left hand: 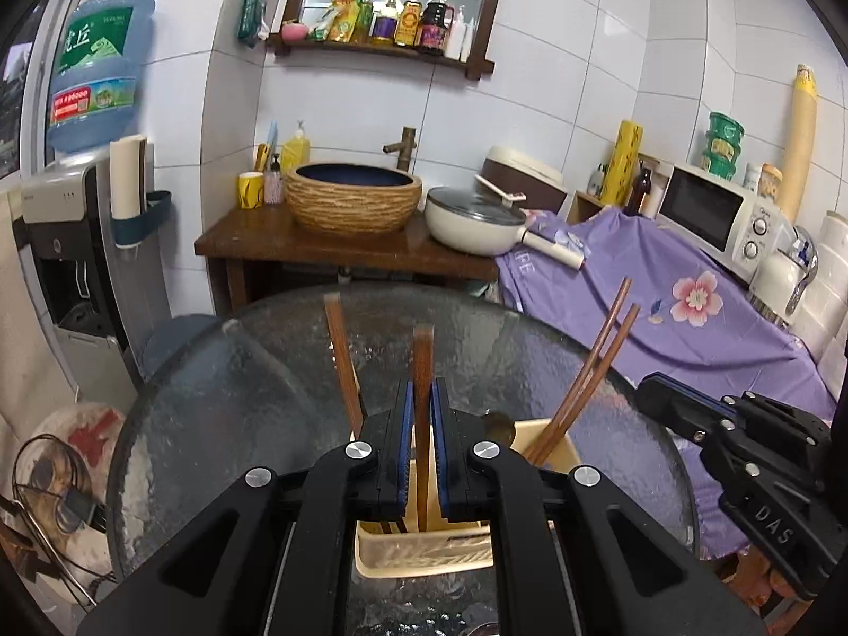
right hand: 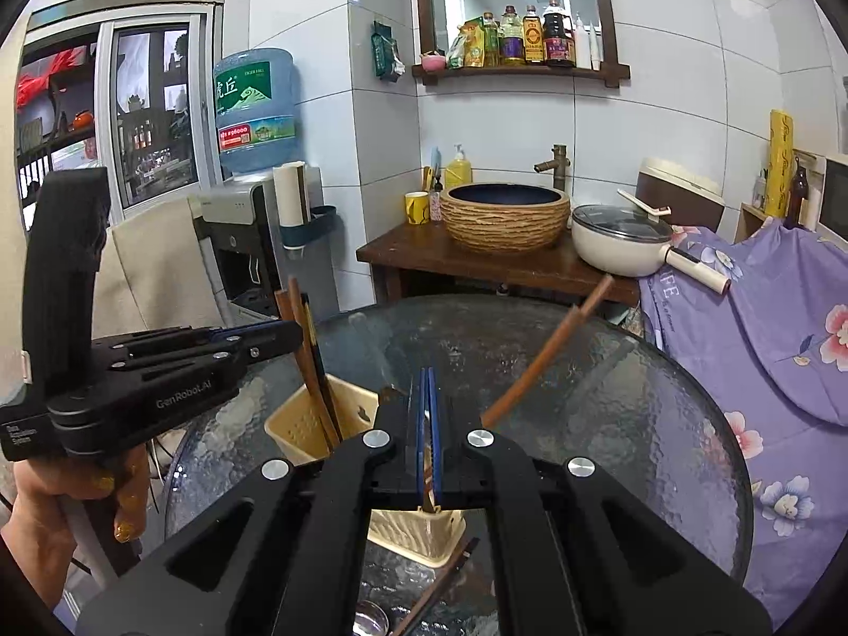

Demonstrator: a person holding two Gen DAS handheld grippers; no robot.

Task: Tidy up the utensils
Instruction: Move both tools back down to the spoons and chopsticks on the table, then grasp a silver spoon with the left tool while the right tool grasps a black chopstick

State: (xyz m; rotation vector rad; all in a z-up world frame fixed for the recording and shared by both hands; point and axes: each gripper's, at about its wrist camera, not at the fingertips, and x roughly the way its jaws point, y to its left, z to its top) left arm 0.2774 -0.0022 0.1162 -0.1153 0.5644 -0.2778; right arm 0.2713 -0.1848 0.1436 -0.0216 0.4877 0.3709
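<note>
A beige plastic utensil holder [left hand: 424,556] stands on the round glass table [left hand: 238,397]; it also shows in the right wrist view [right hand: 302,429]. My left gripper [left hand: 422,397] is shut on a brown wooden chopstick [left hand: 422,355] that stands upright in the holder. Another chopstick [left hand: 339,350] stands to its left, and a pair of chopsticks [left hand: 593,365] leans right. My right gripper [right hand: 426,387] is shut, its blue pads pressed on a thin utensil whose end [right hand: 428,503] pokes out below, above the holder. The leaning pair shows in the right wrist view [right hand: 551,350].
A wooden stand with a woven basin [left hand: 352,201] and a white lidded pan [left hand: 477,222] sits behind the table. A purple flowered cloth [left hand: 662,307] covers the counter at right. A water dispenser [left hand: 79,244] stands left. More utensils [right hand: 424,604] lie on the table's near side.
</note>
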